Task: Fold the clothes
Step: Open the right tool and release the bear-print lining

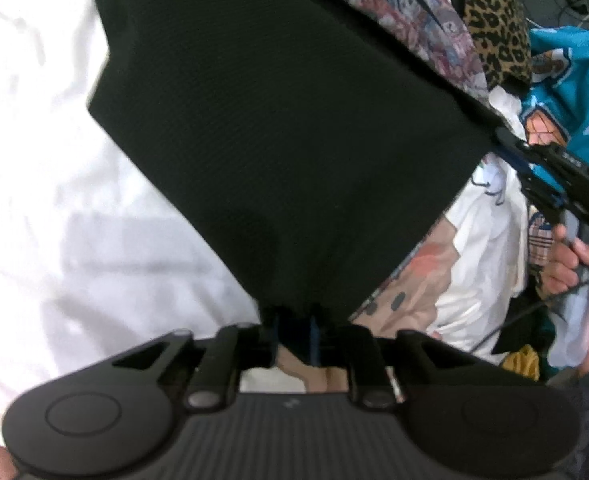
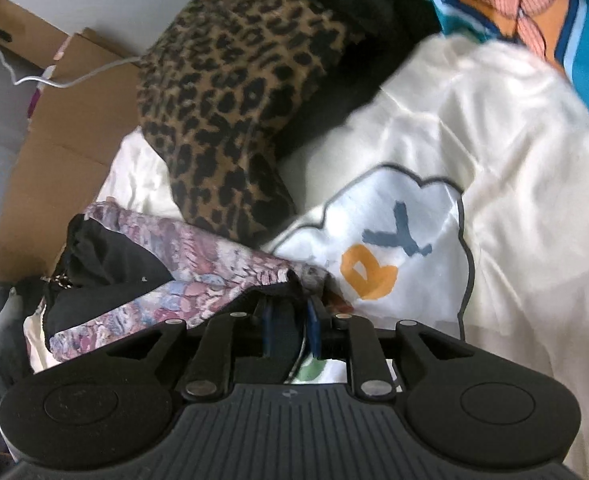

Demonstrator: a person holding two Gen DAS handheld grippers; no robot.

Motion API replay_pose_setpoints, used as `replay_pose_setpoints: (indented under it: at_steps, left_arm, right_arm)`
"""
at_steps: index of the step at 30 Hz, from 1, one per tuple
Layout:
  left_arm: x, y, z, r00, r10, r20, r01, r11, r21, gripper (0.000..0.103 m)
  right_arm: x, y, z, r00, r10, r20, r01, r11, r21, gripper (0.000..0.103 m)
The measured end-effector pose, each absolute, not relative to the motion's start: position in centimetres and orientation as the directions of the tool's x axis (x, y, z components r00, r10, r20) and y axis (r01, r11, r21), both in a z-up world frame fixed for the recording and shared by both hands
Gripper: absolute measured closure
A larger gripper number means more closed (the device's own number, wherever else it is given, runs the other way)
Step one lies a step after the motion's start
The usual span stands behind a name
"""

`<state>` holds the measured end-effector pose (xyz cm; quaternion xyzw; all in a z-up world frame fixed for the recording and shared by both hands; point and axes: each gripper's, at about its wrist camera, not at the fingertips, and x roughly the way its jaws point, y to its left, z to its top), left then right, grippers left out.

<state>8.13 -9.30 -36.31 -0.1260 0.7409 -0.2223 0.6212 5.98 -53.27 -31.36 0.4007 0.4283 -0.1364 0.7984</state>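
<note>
White sheet [image 1: 54, 208]; both tongs [image 1: 294, 320] gripping garment [image 1: 278, 120].

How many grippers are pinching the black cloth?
2. The left gripper pinches the black cloth at its bottom corner; the right gripper pinches its right corner.

White sheet [image 1: 54, 208] as surface; cream printed garment [image 2: 494, 160], leopard-print piece [image 2: 230, 92], teal jersey [image 1: 566, 92] piled on it.

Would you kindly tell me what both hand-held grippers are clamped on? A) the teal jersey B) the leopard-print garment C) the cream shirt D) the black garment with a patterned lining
D: the left hand-held gripper and the right hand-held gripper each pinch an edge of the black garment, stretched between them.
</note>
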Motion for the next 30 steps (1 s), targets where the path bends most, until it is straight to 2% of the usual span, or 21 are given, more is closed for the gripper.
replay_pose_setpoints:
  at_steps: [3,4,10,27,30]
  left_arm:
    - [8.6,-8.9,-35.1,-0.167,-0.42,-0.892,0.115,0.89,-0.441,0.055]
    - [8.7,-8.7,-34.7,-0.156,-0.405,-0.901,0.128,0.896,-0.425,0.054]
    - [9.5,-6.9,-33.4,-0.099,-0.347,-0.933,0.139,0.923,-0.358,0.053]
    - [18.6,-1.2,-29.9,0.134,-0.264,-0.955,-0.065,0.96,-0.274,0.05]
    - [19.7,-0.2,-29.9,0.167,-0.259,-0.951,-0.105,0.955,-0.279,0.049]
  right_arm:
    - [6.2,-52.8,-29.5,0.603,0.053,-0.796,0.564,0.678,0.472,0.083]
    - [6.2,-52.7,-29.1,0.61,0.049,-0.791,0.559,0.68,0.474,0.083]
    - [6.5,-51.9,-26.7,0.652,0.034,-0.757,0.525,0.7,0.484,0.083]
    - [8.0,-47.7,-24.9,0.695,0.081,-0.714,0.386,0.797,0.465,0.083]
    - [8.2,-46.7,-24.7,0.693,0.098,-0.715,0.347,0.823,0.449,0.08]
